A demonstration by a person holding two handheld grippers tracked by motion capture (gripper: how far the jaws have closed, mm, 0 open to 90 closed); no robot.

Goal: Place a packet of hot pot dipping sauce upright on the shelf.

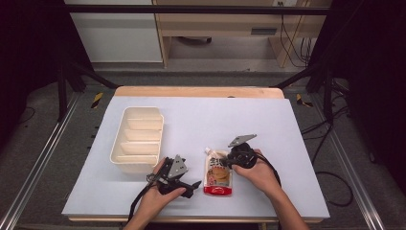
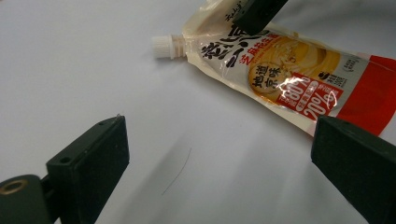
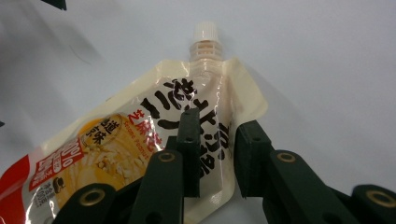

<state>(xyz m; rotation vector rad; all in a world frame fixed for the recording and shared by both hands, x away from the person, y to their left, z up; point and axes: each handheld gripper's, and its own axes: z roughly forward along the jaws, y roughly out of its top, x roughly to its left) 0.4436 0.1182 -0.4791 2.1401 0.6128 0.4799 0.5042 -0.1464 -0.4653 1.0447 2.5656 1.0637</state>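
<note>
A spouted sauce pouch (image 1: 219, 175), cream with a red bottom band and a white cap, lies flat on the white table near its front edge. My right gripper (image 1: 225, 160) is at the pouch's upper end. In the right gripper view the pouch (image 3: 140, 135) runs under the jaws, and the right gripper (image 3: 218, 154) stands narrowly open with the pouch's upper corner in the gap and the pads apart from it. My left gripper (image 1: 194, 184) rests left of the pouch. Its own view shows the left gripper (image 2: 219, 158) wide open over bare table, with the pouch (image 2: 280, 70) beyond.
A cream divided tray (image 1: 115, 148) with several compartments stands on the table's left half, behind the left hand. The table's wooden far edge (image 1: 198, 91) and dark frame posts bound the area. A jaw of the right gripper (image 2: 257, 14) sits on the pouch's top.
</note>
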